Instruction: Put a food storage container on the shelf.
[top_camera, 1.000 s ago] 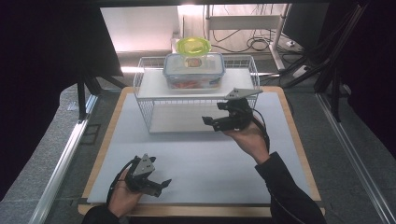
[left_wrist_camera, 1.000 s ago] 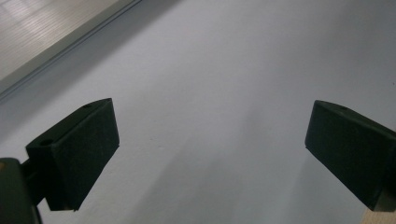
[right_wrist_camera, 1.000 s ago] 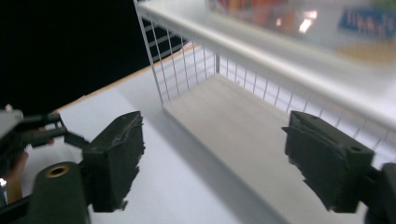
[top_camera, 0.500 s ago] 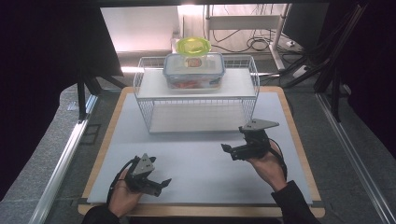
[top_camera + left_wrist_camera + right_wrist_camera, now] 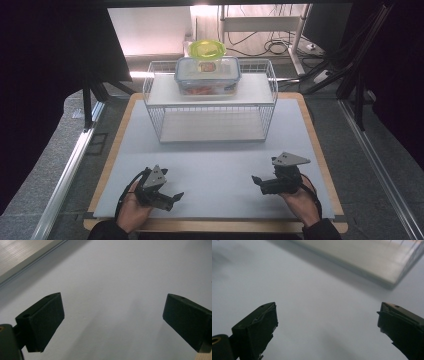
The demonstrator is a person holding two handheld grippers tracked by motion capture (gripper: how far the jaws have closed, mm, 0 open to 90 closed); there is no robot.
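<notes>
Resting low on the counter (image 5: 215, 165), both grippers' jaws stood open and empty; a careless reach risked knocking the container (image 5: 207, 75) off the wire rack (image 5: 210, 107).

Black two-jaw grippers (image 5: 172, 196) (image 5: 256, 180), grey three-cornered top plates, trailing black cables, dark sleeves.

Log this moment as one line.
left gripper: open, empty, on mat | right gripper: open, empty, near mat | lidded container: on wire rack
</notes>
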